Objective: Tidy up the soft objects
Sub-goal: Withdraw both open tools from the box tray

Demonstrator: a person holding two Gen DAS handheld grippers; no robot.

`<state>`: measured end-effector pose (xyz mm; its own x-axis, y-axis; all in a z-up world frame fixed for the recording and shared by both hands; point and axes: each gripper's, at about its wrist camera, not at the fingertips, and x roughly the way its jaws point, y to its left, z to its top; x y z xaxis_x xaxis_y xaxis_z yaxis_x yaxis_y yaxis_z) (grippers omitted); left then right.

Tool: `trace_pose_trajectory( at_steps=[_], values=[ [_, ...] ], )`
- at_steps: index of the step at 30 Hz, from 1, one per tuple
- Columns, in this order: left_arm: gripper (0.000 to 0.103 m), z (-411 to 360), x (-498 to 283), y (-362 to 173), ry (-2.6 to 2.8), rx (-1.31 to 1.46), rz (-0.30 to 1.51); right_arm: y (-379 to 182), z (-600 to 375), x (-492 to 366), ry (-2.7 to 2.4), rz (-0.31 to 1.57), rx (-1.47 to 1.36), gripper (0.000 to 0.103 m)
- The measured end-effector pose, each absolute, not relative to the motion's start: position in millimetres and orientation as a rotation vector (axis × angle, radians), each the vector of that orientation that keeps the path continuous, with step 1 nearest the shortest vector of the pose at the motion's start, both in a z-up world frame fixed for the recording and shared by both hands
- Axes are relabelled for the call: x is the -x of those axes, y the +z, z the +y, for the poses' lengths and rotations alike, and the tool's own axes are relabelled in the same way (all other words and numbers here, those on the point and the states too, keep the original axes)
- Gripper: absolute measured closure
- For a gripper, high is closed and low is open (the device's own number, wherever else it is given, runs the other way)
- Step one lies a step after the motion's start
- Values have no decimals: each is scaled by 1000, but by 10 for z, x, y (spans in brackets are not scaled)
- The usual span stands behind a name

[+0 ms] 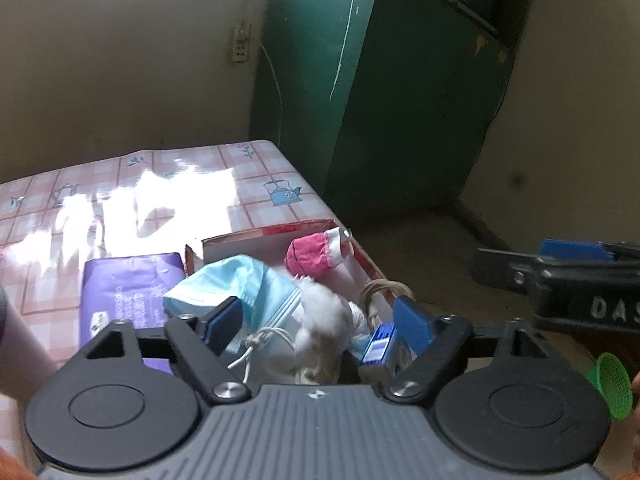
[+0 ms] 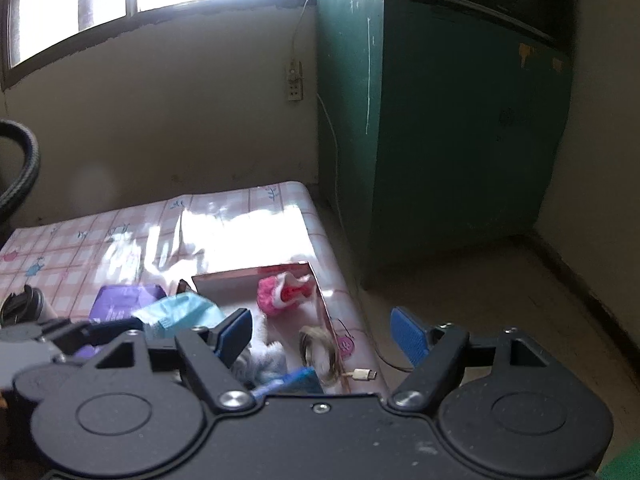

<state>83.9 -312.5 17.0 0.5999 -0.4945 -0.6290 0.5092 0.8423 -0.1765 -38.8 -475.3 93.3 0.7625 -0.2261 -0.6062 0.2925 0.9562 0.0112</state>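
Box (image 1: 276, 240) contents half-hidden behind gripper (image 1: 320, 318)

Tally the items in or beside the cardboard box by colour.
Pink: 1, the pink sock
Light blue: 1, the face mask
White: 1, the fluffy white toy
Purple: 1, the purple packet
Total: 4

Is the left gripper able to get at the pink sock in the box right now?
Probably yes: the left gripper is open, and the pink sock lies uncovered at the box's far end, beyond the blue mask.
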Motion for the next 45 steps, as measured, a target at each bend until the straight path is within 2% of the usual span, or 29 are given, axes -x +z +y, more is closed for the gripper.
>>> trace_pose_trajectory(
  at_steps=[3, 7, 8, 20, 27, 45],
  values=[
    [9, -3052, -707, 265, -507, -57, 719, 960, -4705, 536, -256, 641, -95, 13],
    [6, -2898, -482, 375, -432, -65, 711, 968, -4658, 755, -215, 671, -74, 12],
    [0, -2860, -427, 387, -419, -56, 724, 963, -4649, 794, -209, 680, -68, 12],
    [0, -2666, 121, 55, -284, -66, 803, 608, -4543, 1293, -134, 811, -15, 12],
    [0, -2674, 154, -88, -268, -74, 858, 413, -4476, 1305, -106, 865, -11, 12],
    [0, -2662, 118, -186, -241, -96, 893, 317, -4429, 1205, -96, 887, -20, 12]
  ],
)
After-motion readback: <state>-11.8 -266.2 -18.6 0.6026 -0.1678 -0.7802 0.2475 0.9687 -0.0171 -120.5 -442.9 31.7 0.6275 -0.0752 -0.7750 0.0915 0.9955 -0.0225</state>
